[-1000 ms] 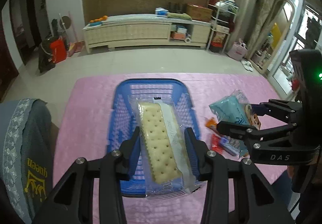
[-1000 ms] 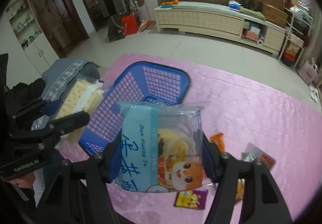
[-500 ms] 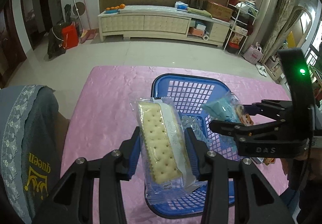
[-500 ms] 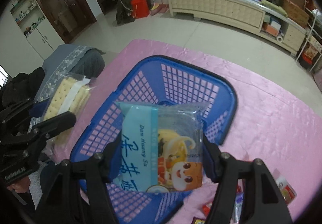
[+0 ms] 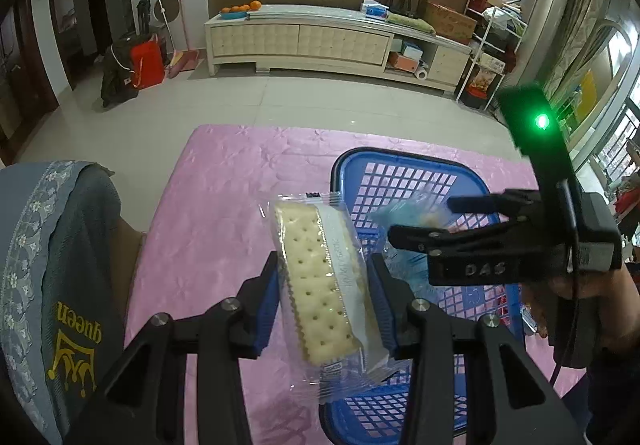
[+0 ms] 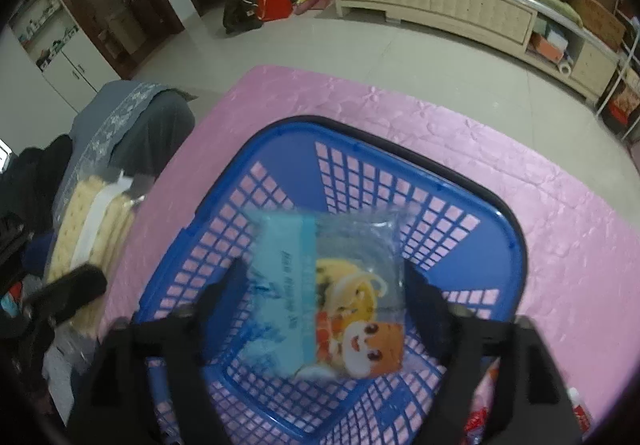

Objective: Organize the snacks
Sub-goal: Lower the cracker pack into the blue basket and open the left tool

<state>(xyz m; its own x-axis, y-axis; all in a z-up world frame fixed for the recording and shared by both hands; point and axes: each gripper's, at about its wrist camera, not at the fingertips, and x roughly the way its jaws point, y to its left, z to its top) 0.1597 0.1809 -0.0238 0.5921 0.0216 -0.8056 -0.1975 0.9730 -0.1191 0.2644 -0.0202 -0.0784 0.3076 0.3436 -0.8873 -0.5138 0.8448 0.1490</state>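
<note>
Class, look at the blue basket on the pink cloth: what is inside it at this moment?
Inside the blue basket, a light-blue snack packet is dropping between the right gripper's opening jaws. The packet and gripper cover part of the floor, so anything beneath cannot be seen.

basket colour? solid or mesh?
Blue basket, open grid mesh on walls and floor, with a dark rim. Clearest in the right wrist view.

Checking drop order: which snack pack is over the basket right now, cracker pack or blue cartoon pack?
The blue cartoon pack, between the right tongs as they open above the blue basket. The cracker pack sits clamped in the left tongs beside it.
</note>
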